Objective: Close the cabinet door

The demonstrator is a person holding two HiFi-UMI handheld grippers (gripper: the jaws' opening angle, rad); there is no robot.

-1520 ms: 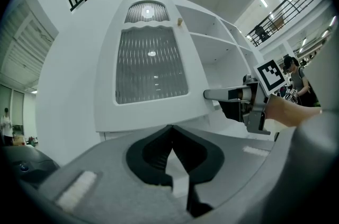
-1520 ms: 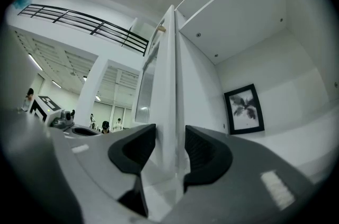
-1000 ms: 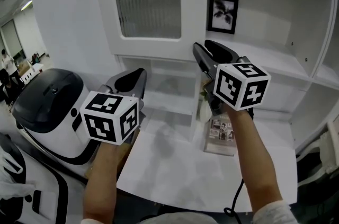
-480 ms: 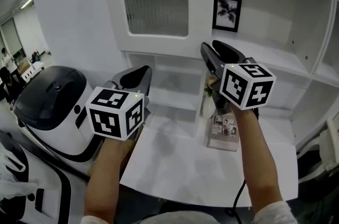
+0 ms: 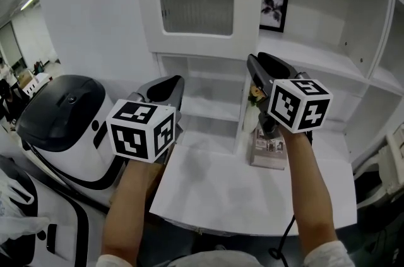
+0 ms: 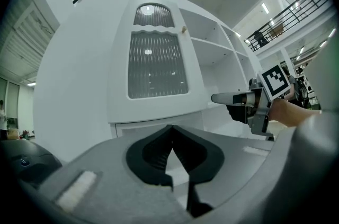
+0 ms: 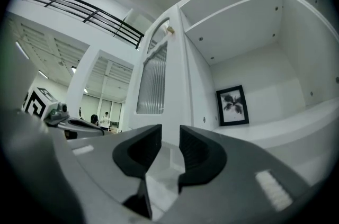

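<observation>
Holding the left gripper (image 5: 169,88) at 9 o'clock of the head view, jaws pressed together at the tips on nothing, with a white-and-black appliance (image 5: 60,127) farther out on that side. Closing the jaws of the right gripper (image 5: 260,60) at 2 o'clock, a gap between the pads and nothing in it, tips aimed at the free edge of the cabinet door (image 5: 247,7). Standing swung out at 12 o'clock, that ribbed-glass door, with a framed picture (image 5: 274,10) at 1 o'clock and photo cards (image 5: 268,149) at 4 o'clock.
</observation>
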